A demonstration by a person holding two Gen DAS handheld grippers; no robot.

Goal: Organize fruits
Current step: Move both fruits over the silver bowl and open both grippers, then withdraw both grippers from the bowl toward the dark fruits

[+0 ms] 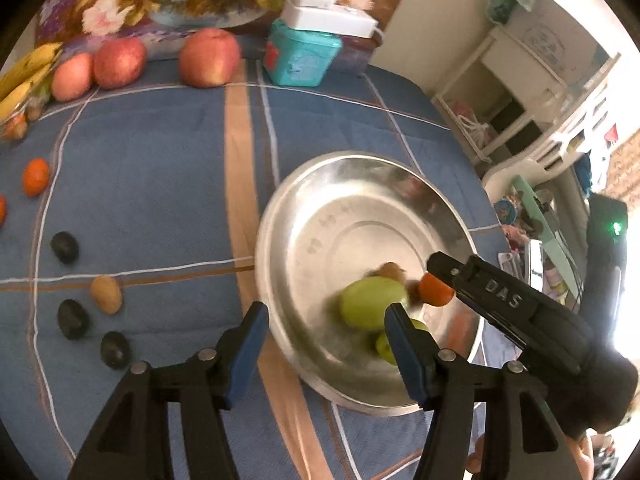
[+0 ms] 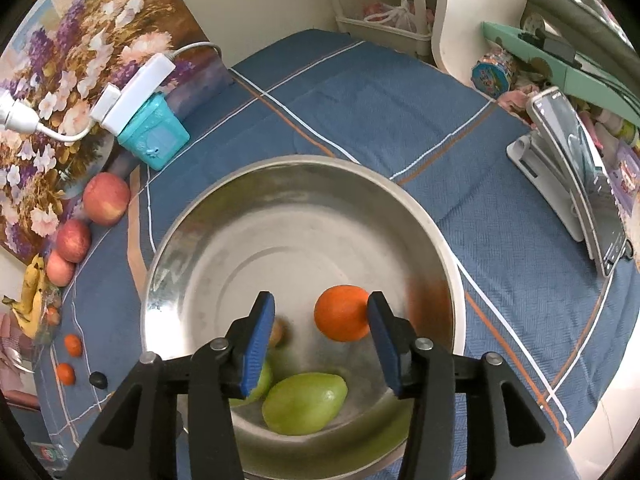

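Note:
A steel bowl (image 1: 304,208) (image 2: 208,240) sits on the blue cloth. In it lie a green mango (image 1: 370,302) (image 2: 304,404), a second green fruit (image 1: 382,346) (image 2: 262,382) and a small brown fruit (image 1: 390,270) (image 2: 280,332). My right gripper (image 2: 322,338) (image 1: 440,280) is open over the bowl, and a small orange (image 2: 342,312) (image 1: 436,290) sits against its right finger, loose between the jaws. My left gripper (image 1: 326,350) is open and empty at the bowl's near-left rim.
Three red apples (image 1: 208,58) (image 2: 106,198) and bananas (image 1: 24,76) (image 2: 30,300) lie by the floral wall. Small oranges (image 1: 36,176) (image 2: 73,345), dark plums (image 1: 64,246) and a brown kiwi (image 1: 106,294) lie left. A teal box (image 1: 302,56) (image 2: 154,136) stands behind; a phone on a stand (image 2: 576,184) stands right.

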